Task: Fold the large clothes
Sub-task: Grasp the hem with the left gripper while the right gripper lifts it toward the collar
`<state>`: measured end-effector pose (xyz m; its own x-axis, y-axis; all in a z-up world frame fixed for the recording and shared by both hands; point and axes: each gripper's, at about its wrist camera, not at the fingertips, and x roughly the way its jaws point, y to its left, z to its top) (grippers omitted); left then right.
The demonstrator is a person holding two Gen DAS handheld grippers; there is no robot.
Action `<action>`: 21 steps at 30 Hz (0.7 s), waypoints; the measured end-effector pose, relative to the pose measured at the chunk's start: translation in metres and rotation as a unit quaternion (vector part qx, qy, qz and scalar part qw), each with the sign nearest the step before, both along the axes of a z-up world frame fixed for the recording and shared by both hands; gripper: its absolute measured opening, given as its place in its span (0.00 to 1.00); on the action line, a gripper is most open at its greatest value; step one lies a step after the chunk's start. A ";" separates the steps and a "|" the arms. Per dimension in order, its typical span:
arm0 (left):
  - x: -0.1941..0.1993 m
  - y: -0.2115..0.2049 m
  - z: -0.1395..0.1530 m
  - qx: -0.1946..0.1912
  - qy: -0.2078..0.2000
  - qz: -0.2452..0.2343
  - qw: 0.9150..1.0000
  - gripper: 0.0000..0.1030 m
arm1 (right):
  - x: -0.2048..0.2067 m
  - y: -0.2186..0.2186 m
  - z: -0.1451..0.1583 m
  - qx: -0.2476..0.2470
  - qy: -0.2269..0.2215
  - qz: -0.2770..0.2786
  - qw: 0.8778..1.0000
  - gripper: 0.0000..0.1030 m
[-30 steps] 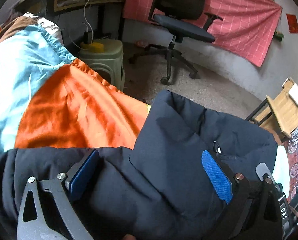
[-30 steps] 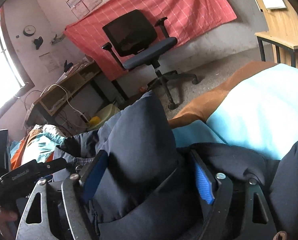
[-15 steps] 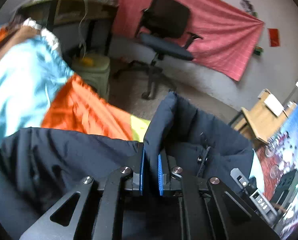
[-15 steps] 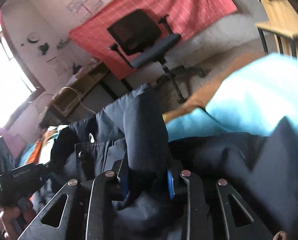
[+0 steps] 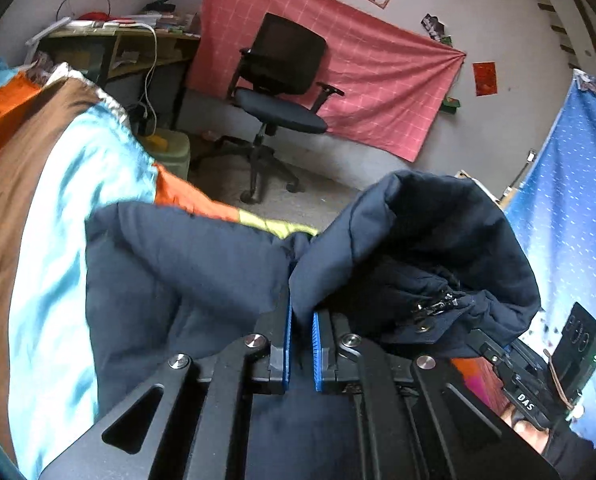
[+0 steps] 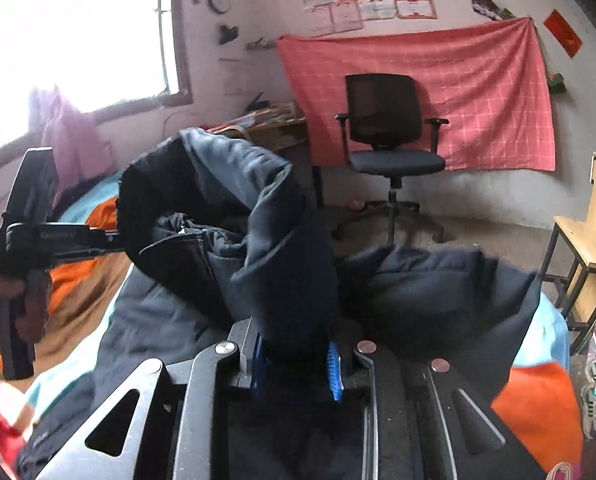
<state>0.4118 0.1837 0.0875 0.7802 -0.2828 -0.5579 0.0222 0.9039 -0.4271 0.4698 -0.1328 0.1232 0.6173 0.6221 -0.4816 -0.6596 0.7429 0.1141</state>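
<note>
A dark navy padded jacket [image 5: 186,272] lies on a bed with a colourful cover. My left gripper [image 5: 299,316] is shut on a fold of the jacket's edge and holds it raised, with the zip and snap [image 5: 429,308] hanging to its right. My right gripper [image 6: 296,344] is shut on another thick fold of the same jacket [image 6: 258,240] and lifts it off the bed. The left gripper's body [image 6: 30,232] shows in the right wrist view at the left, and the right gripper's body [image 5: 537,376] shows in the left wrist view at the lower right.
The bed cover [image 5: 58,208] has light blue, orange and brown panels. A black office chair [image 6: 385,136] stands before a pink cloth on the wall. A wooden desk [image 5: 110,40] is at the back left, a green stool [image 5: 170,152] beside the bed, a wooden chair [image 6: 589,248] at the right.
Both grippers closed on folds of the jacket and have lifted them up off the bed. The views have tilted up toward the room.
</note>
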 end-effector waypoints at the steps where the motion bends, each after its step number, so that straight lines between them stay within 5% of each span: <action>1: -0.008 -0.001 -0.003 -0.005 -0.001 -0.003 1.000 0.06 | -0.013 0.000 -0.004 -0.010 -0.001 0.003 1.000 0.22; 10: -0.081 -0.007 -0.067 -0.022 0.023 0.000 0.999 0.05 | -0.079 -0.006 -0.074 -0.045 0.032 -0.002 0.998 0.22; 13: -0.078 -0.015 -0.076 0.013 0.015 0.002 1.000 0.05 | -0.084 -0.005 -0.088 -0.037 0.042 -0.025 0.998 0.23; 18: -0.078 -0.022 -0.078 0.034 -0.002 -0.001 0.999 0.05 | -0.091 -0.015 -0.077 -0.017 0.067 -0.049 0.996 0.34; 21: -0.079 -0.022 -0.084 0.036 -0.007 -0.009 0.999 0.05 | -0.109 -0.034 -0.065 0.001 0.079 -0.043 0.996 0.54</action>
